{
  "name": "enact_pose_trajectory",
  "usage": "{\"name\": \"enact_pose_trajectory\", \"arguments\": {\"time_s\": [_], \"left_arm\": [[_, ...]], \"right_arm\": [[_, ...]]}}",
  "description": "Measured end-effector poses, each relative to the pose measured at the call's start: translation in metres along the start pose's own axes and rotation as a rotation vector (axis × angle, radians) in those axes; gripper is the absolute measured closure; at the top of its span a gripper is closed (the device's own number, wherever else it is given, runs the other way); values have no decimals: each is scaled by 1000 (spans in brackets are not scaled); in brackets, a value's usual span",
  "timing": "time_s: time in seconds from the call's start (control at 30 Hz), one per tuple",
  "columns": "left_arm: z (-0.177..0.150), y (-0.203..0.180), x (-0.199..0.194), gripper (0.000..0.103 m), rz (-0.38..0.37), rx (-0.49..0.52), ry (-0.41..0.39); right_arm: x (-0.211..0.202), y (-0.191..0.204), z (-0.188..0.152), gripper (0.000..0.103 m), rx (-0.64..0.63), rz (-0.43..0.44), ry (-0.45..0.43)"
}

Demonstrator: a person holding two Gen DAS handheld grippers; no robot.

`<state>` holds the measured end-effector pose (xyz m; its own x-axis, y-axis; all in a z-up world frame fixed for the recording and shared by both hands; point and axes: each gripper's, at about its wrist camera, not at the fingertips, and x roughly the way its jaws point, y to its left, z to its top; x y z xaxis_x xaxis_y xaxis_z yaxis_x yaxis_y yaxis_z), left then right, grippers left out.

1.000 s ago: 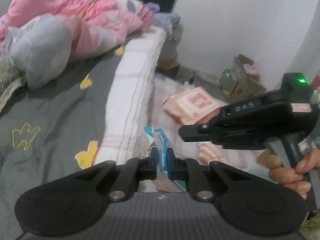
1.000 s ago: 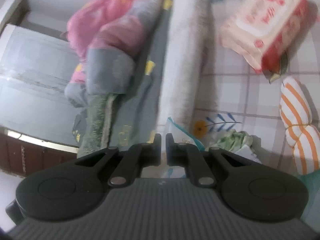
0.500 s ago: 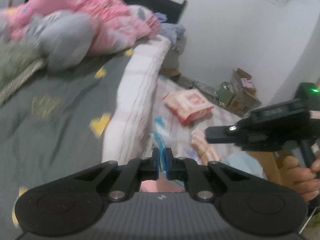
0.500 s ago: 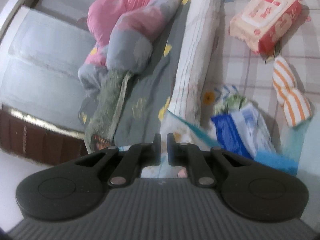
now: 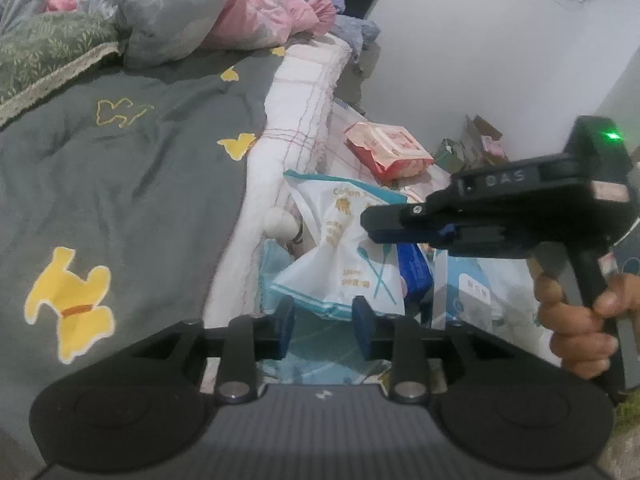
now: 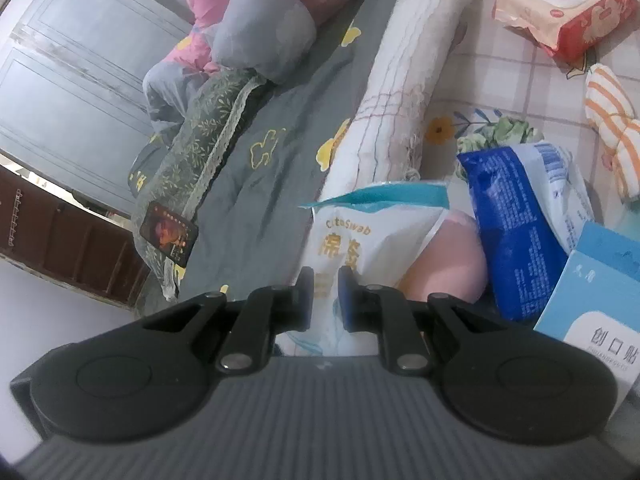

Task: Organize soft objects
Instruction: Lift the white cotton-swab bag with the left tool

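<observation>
Right gripper [image 6: 324, 294] pinches the white swab bag [image 6: 352, 236]; left gripper [image 5: 323, 320], jaws wide, sits just under the bag beside the bed's [image 5: 160, 160] edge

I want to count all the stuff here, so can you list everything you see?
bag: one, white and teal, held up in the air
wipes pack: one, red and pink, on the checked sheet
striped cloth: one, orange and white, near the wipes pack
blue pack: one, blue, right of the bag
box: one, light blue, by the blue pack
blanket: one, grey with yellow shapes, left of the sheet
quilt: one, pink and grey, bunched far back
left gripper: one, black, open below the bag
right gripper: one, black, shut on the bag
</observation>
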<state>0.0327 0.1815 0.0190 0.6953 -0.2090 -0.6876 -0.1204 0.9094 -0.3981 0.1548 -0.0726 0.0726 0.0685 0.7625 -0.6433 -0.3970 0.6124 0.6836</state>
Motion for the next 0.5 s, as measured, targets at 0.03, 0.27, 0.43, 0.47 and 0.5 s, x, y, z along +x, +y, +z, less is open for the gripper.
{"name": "enact_pose_trajectory", "arguments": {"time_s": [0.03,0.27,0.43,0.47,0.5], "left_arm": [[-1,0,-4,63,0,5,-14],[18,1,17,48,-30,41,-20],[24,-2,56,52,-43,42,61],[24,-2,59,53,-54,34,69],[25,-2,61,54,-68,25,74]], "right_arm": [[0,1,-2,91,-3,-5,-3],[-12,-2,-12,86,-4,-21,-59],[-26,-1,-14,69,-4,-29,-105],[-30,-1,-14,61,-9,-40,-120],[-33,-1,-14,56,-15,-59,-140]]}}
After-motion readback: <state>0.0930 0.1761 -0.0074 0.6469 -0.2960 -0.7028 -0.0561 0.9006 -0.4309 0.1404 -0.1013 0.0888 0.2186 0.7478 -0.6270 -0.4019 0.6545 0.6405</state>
